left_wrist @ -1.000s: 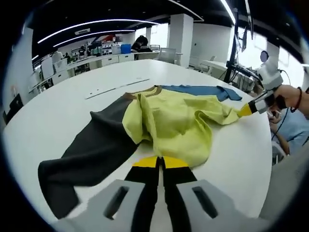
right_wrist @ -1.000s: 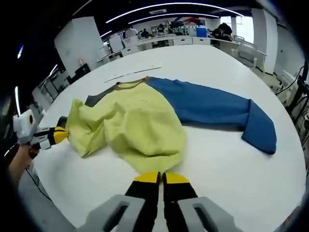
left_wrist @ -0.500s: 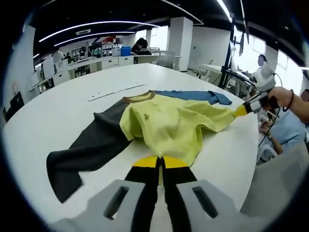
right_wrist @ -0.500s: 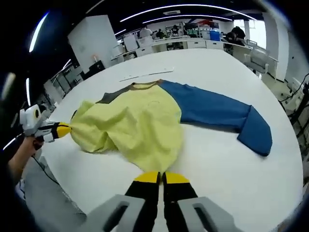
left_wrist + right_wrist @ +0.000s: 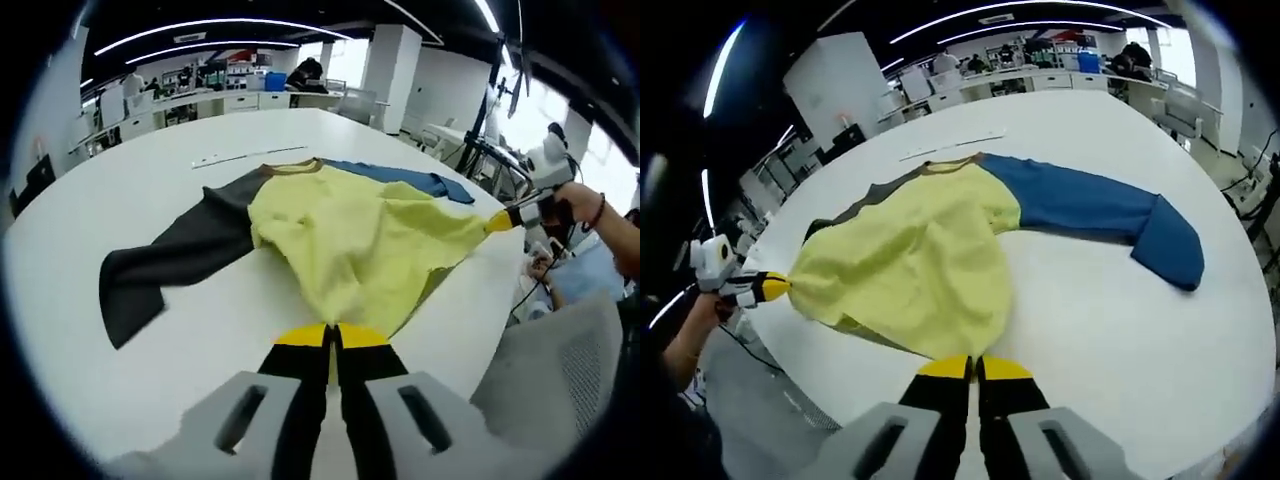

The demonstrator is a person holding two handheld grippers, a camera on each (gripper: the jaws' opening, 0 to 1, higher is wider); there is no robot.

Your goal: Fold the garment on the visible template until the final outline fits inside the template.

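The garment lies on a white round table [image 5: 90, 230]: a yellow body [image 5: 350, 235], a dark grey sleeve [image 5: 170, 265], a blue sleeve [image 5: 1090, 210] and a brown collar [image 5: 952, 163]. My left gripper [image 5: 330, 333] is shut on one corner of the yellow hem. It also appears at the left of the right gripper view as the left gripper [image 5: 775, 287]. My right gripper [image 5: 975, 365] is shut on the other hem corner, and the same right gripper [image 5: 497, 222] appears in the left gripper view. The hem is stretched between them and lifted at the table's edge.
A thin pale strip [image 5: 250, 155] lies on the table beyond the collar. A grey mesh chair back [image 5: 560, 380] stands close to the table's edge. A person's hand [image 5: 590, 215] holds the right gripper. Desks and people fill the far background.
The bunched yellow body has been pulled out flat and taut. Both grippers have drawn the hem back toward the table's edge and farther apart.
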